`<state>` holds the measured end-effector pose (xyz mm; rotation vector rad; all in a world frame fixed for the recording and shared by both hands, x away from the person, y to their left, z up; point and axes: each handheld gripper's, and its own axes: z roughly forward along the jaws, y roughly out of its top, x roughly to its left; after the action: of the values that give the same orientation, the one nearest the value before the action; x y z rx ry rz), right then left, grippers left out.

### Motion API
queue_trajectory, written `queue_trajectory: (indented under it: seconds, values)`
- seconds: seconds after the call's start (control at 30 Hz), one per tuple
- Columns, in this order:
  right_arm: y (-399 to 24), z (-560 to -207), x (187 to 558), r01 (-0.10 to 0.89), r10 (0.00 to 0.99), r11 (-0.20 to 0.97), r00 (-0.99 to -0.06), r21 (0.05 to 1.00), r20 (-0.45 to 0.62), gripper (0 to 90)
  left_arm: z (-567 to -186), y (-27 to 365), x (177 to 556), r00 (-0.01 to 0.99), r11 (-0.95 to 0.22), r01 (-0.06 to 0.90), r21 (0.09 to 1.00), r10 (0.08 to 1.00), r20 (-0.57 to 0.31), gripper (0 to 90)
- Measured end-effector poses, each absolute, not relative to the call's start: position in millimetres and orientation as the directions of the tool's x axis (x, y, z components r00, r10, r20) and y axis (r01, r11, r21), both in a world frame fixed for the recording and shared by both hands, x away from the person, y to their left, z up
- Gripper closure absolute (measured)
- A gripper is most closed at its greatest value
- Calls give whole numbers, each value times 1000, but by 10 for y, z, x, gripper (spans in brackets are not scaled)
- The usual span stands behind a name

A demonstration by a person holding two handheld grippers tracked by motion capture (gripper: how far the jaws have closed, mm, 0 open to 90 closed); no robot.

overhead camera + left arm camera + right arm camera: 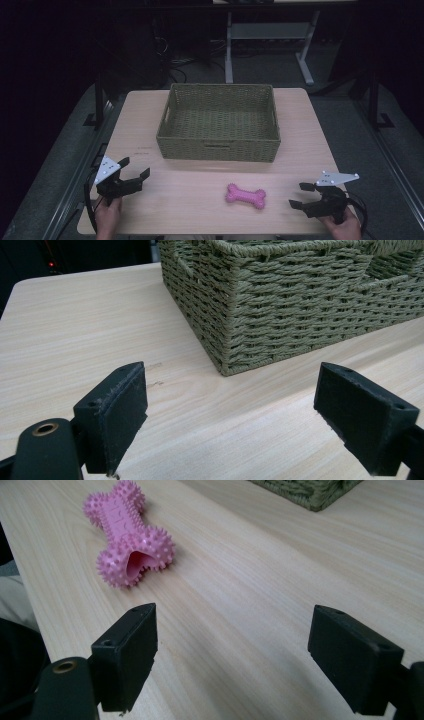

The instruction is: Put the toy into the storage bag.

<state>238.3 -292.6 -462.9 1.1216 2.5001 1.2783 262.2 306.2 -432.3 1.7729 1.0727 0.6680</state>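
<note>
1. The work in hand looks like the opening of a pick: the pink spiked bone toy (245, 195) lies flat on the counter (175, 200), near the front edge, and nothing holds it.
2. The right gripper (302, 195) rests low at the toy's right, near it but apart, and its jaws stand wide open with only bare wood between them. In the right gripper view the toy (128, 535) sits ahead and to the left of the jaws' line, one knobbed end turned toward the camera.
3. The left gripper (134, 168) is at the counter's front left, well apart from the toy, its jaws also spread wide and empty. In the left gripper view it faces the near corner of the woven basket (300, 300).
4. The basket (218, 150) stands in the middle of the counter, behind the toy, and appears empty, though its near inner wall is hidden from the high view.
5. My judgement: the approach step is not yet begun in earnest. The right gripper is the nearer one, so the next move calls for swinging it toward the toy, lining the jaws across the narrow waist, and lowering until they straddle it before closing.
6. The soft spikes may give under the squeeze, so a centred grip at the waist seems safest; the basket is the likely place to set it.
</note>
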Motion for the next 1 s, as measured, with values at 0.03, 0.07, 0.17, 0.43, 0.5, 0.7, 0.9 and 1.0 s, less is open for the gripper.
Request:
queue_trajectory:
  seconds: [0.03, 0.07, 0.17, 0.43, 0.5, 0.7, 0.9, 1.0]
  values:
    - [-2925, -4627, 2384, 562, 663, 370, -718, 740, 213, 193, -4325, 3059, 2629, 470, -188, 382, 905, 882, -15, 133]
    - [-2925, -4623, 2385, 561, 666, 375, -717, 738, 207, 193, -4327, 3054, 2637, 469, -186, 384, 904, 883, -17, 133]
    - [-2934, -4611, 2394, 555, 664, 379, -720, 741, 200, 189, -4328, 3047, 2646, 467, -190, 384, 903, 884, -12, 133]
    - [-2832, -4537, 2466, 554, 655, 444, -737, 704, 167, 174, -4338, 3060, 2631, 468, -194, 387, 901, 884, -11, 133]
    - [-2768, -4505, 2478, 538, 643, 466, -751, 702, 150, 173, -4335, 3062, 2628, 467, -191, 386, 903, 884, -13, 133]
    - [-2621, -4435, 2517, 514, 608, 510, -783, 689, 134, 174, -4335, 3052, 2627, 467, -193, 383, 903, 884, -9, 133]
    - [-2478, -4298, 2583, 487, 570, 540, -812, 687, 127, 209, -4339, 3059, 2655, 469, -192, 387, 902, 883, -13, 133]
    - [-2415, -4252, 2624, 478, 553, 556, -823, 680, 127, 209, -4342, 3067, 2654, 466, -189, 392, 901, 885, -17, 133]
